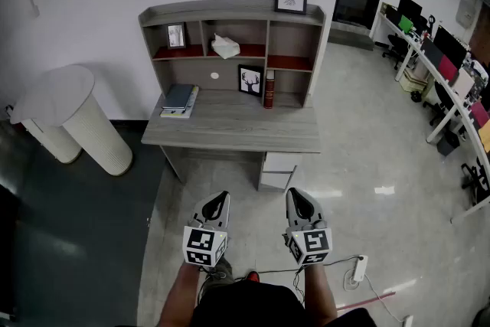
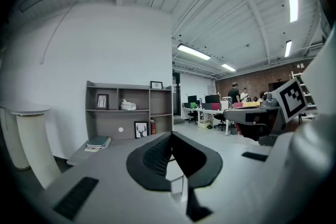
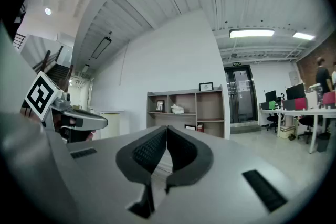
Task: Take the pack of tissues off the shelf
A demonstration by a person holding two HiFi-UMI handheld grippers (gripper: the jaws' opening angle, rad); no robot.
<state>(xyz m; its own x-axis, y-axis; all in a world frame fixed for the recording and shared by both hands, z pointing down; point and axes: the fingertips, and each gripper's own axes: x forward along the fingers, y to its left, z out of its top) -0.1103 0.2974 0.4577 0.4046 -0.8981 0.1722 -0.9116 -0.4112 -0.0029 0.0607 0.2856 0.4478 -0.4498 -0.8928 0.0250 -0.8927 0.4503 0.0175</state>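
The pack of tissues (image 1: 225, 47) sits on the desk's (image 1: 230, 130) upper middle shelf, well apart from the left gripper (image 1: 220, 199) and right gripper (image 1: 295, 195), both clenched on nothing. A round white table (image 1: 53, 92) stands left, with books (image 1: 180, 99) and a deer picture (image 1: 250, 80) on the desk. Bare pale floor lies between.

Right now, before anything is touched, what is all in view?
desk with shelf unit: one, grey, against wall
pack of tissues: one, white, middle upper compartment
framed picture: one, black, atop unit
small framed picture: one, left upper compartment
deer picture: one, black frame, on desktop
red upright item: one, beside deer picture
books: small stack, blue-grey, desktop left
round table: one, white, left of desk
power strip: one, white, floor right
office desks: row, far right
left gripper: one, grey, shut, empty
right gripper: one, grey, shut, empty
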